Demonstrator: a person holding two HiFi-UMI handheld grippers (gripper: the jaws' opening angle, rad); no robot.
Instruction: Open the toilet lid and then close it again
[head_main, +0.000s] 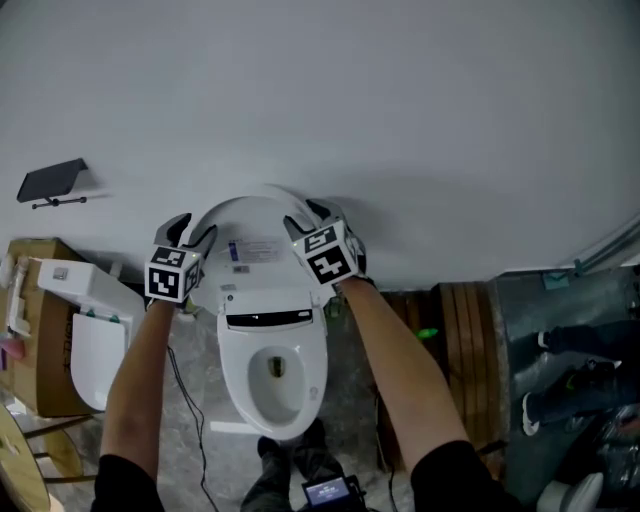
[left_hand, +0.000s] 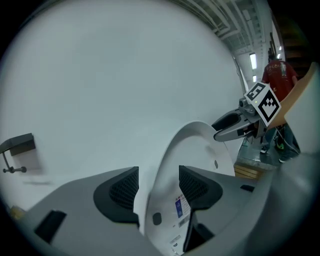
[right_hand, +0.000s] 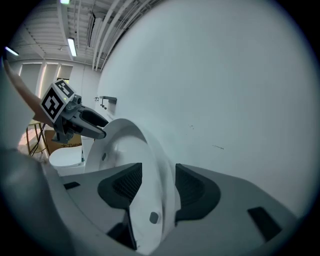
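White plastic fills my view: the toilet lid (head_main: 255, 245) stands raised, nearly upright in front of the pale wall (head_main: 420, 110), at twelve o'clock from the open bowl (head_main: 275, 378). So I judge the opening half of the job finished and the closing half not yet begun. My left gripper (head_main: 193, 230) sits at the lid's nine o'clock edge and my right gripper (head_main: 308, 215) at about its two o'clock edge. In the left gripper view the lid's rim runs up between my left fingers (left_hand: 122, 187), and in the right gripper view it does the same between my right fingers (right_hand: 192, 187). On both sides the fingers are spread wide and released, straddling the rim, not clamped on it, though on each the rim lies so close to one pad that I cannot rule out a light touch. What remains, as I read it, is to take the rim and swing the lid down over the seat (head_main: 235, 372). The hinge is hidden behind the lid's lower edge. I cannot tell whether the lid's back leans on the wall or stands free. Print on the label (head_main: 255, 252) inside the lid is too small to read, and the floor at six o'clock is cut off by the picture's edge.
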